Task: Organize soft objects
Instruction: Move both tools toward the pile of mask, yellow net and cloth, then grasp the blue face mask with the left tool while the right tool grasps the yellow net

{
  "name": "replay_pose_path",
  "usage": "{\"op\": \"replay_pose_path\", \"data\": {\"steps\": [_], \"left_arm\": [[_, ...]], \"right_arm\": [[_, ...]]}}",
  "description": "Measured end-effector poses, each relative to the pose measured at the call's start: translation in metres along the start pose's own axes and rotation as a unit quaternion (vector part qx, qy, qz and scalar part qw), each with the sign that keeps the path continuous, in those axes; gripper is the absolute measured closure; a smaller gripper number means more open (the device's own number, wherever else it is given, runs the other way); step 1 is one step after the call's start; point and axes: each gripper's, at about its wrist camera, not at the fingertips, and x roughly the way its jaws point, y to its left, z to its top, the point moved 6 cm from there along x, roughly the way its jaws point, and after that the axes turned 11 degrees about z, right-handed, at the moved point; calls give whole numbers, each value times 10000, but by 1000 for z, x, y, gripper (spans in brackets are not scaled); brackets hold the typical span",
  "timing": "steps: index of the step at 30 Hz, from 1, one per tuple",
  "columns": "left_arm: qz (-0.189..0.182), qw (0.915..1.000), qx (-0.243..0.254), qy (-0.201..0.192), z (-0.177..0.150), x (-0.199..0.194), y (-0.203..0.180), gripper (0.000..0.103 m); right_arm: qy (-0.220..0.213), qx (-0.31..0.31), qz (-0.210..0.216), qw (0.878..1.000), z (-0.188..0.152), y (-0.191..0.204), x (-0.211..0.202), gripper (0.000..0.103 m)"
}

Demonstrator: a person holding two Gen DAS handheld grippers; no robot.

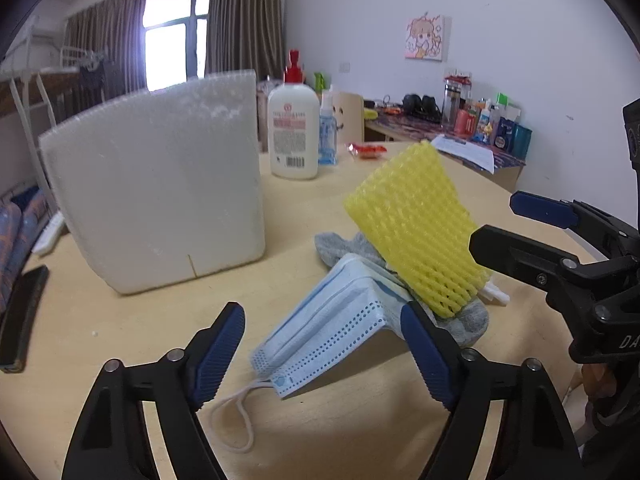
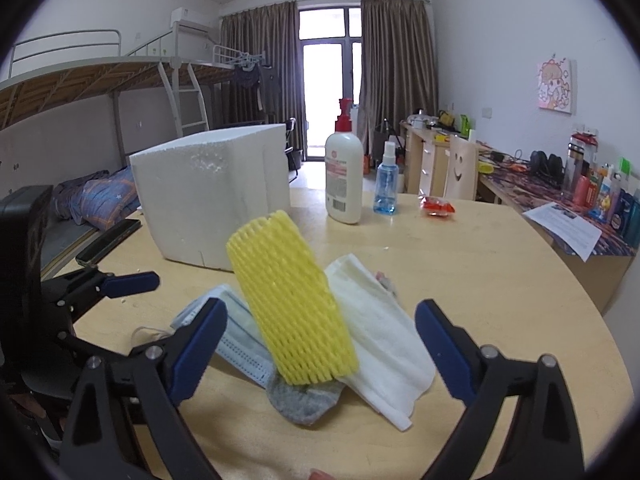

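Here the round wooden counter (image 2: 500, 280) carries everything, and the biggest thing on it is a white foam box (image 2: 216, 196), standing upright toward the far left side. Behind it, nearer the window, stand a white lotion bottle (image 2: 344, 176) with a red pump and, just beside it, a small blue spray bottle (image 2: 386, 184); a red snack packet (image 2: 438, 206) lies a little to the right of them. The soft things sit in one loose pile near the front edge. A white cloth (image 2: 380, 332) lies spread on the right of the pile, and a yellow foam net sleeve (image 2: 292, 300) leans tilted across the top of it. A pale blue face mask (image 1: 332, 320) lies on the left of the pile, its ear loop trailing on the wood, and a grey sock (image 2: 304, 400) peeks out from under the sleeve. The left gripper (image 1: 322, 320) has its jaws apart on either side of the face mask, the blue pads not pressing on it. The right gripper (image 2: 320, 316) has its jaws wide apart around the sleeve and cloth, touching neither as far as can be seen. A dark phone (image 2: 108, 240) lies at the left edge of the counter.
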Motion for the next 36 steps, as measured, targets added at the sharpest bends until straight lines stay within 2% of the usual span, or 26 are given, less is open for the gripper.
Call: {"op": "replay_pose_path", "data": {"steps": [2, 10, 12, 20, 23, 29, 36], "left_arm": [[-108, 9999, 10, 101, -1, 4, -2, 30], [-359, 9990, -92, 244, 1, 11, -2, 38], [-386, 9987, -116, 309, 1, 15, -1, 48], [-673, 9958, -367, 507, 2, 22, 3, 60], [-838, 9936, -464, 605, 1, 25, 2, 61], [-1087, 9892, -658, 737, -3, 27, 5, 65], [-1106, 9894, -622, 709, -2, 25, 2, 65]], "right_arm": [[47, 26, 32, 10000, 0, -1, 3, 8], [170, 144, 51, 9997, -1, -9, 10, 8], [210, 128, 60, 9997, -2, -9, 12, 8], [314, 55, 181, 9993, -1, -5, 20, 8], [369, 21, 219, 9991, -1, -3, 23, 9], [564, 18, 368, 9977, -5, 1, 32, 28], [622, 12, 434, 9971, -7, 1, 36, 29]]}}
